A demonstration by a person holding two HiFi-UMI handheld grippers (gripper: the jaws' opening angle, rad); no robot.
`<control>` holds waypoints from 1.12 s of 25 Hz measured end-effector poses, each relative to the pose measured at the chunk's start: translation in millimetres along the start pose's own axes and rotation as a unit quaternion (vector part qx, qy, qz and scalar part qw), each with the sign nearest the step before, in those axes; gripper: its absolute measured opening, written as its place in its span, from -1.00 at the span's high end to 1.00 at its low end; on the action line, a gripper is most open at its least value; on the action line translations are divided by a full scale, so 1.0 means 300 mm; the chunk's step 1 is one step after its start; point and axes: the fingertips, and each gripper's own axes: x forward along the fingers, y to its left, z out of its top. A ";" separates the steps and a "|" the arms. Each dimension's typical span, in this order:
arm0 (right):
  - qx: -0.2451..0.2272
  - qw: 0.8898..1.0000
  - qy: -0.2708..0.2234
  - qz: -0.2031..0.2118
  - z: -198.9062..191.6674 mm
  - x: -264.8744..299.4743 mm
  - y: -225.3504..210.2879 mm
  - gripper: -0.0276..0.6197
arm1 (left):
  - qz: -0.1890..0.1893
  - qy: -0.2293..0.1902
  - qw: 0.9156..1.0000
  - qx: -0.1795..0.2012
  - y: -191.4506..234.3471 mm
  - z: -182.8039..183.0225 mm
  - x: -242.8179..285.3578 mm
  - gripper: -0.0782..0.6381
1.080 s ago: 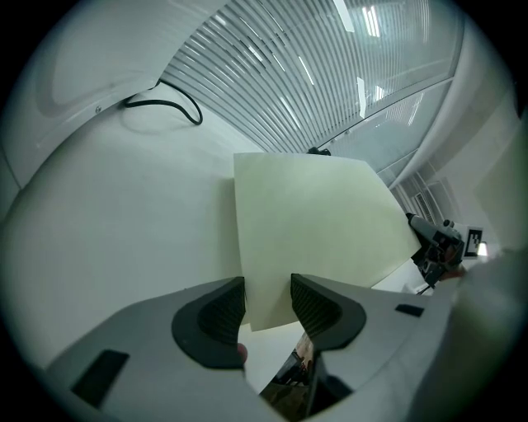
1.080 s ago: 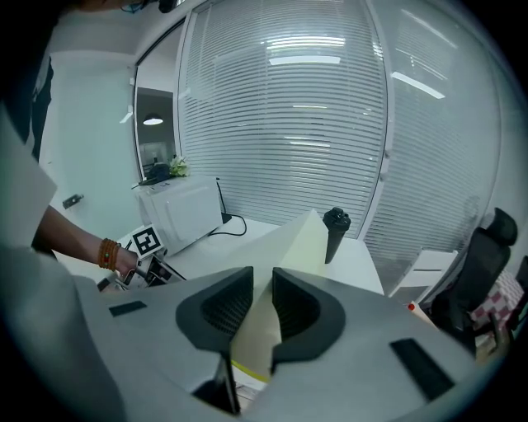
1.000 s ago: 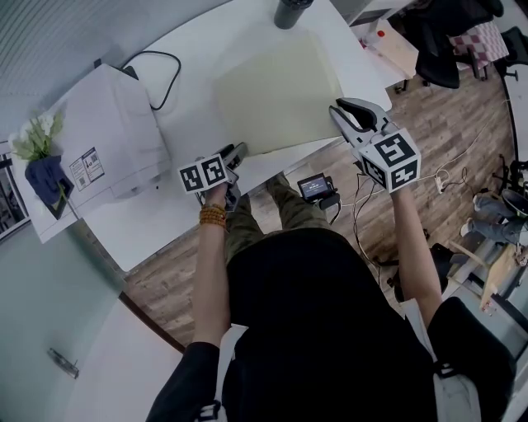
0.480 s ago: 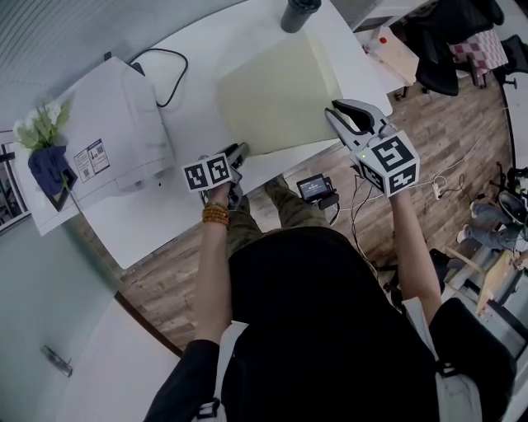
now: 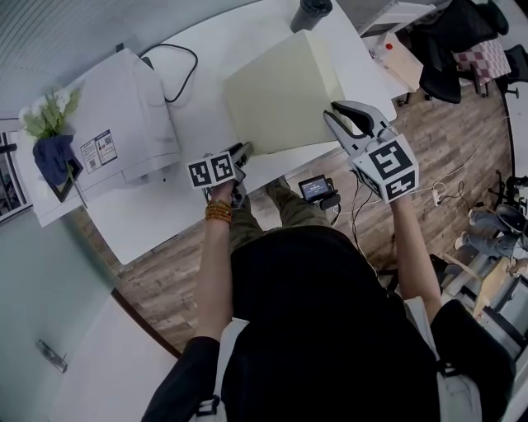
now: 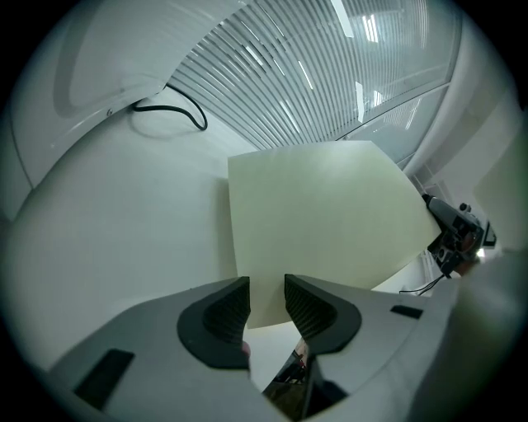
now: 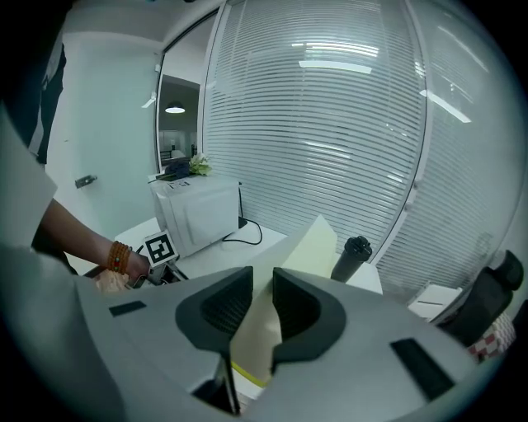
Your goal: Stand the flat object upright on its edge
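Note:
The flat object is a pale yellow board on the white table. It is tilted, its right side lifted off the tabletop. My right gripper is shut on that raised right edge; in the right gripper view the board runs edge-on through the jaws. My left gripper sits at the board's near left corner. Its jaws have just been closing and stand apart. The board's face shows through the gap just beyond the tips, and the pads do not press on it.
A white printer fills the table's left side, with a black cable behind it. A dark tumbler stands just past the board's far corner. Flowers in a blue pot sit far left. A small screened device hangs below the table edge.
The right gripper has risen and drifted left with the board's edge, so the board stands steeper than before. The left gripper has stayed at the near corner.

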 end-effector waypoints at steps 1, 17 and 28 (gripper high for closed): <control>-0.004 1.000 -0.001 -0.001 0.014 0.001 0.006 0.71 | 0.000 0.000 1.000 -0.001 0.001 0.000 -0.001 0.43; -0.016 0.999 0.006 0.027 0.147 0.032 0.161 0.71 | 0.008 -0.010 1.000 -0.021 0.038 -0.004 -0.028 0.43; -0.067 0.997 0.028 0.016 0.167 0.049 0.206 0.71 | 0.004 -0.011 1.000 -0.026 0.052 -0.006 -0.031 0.43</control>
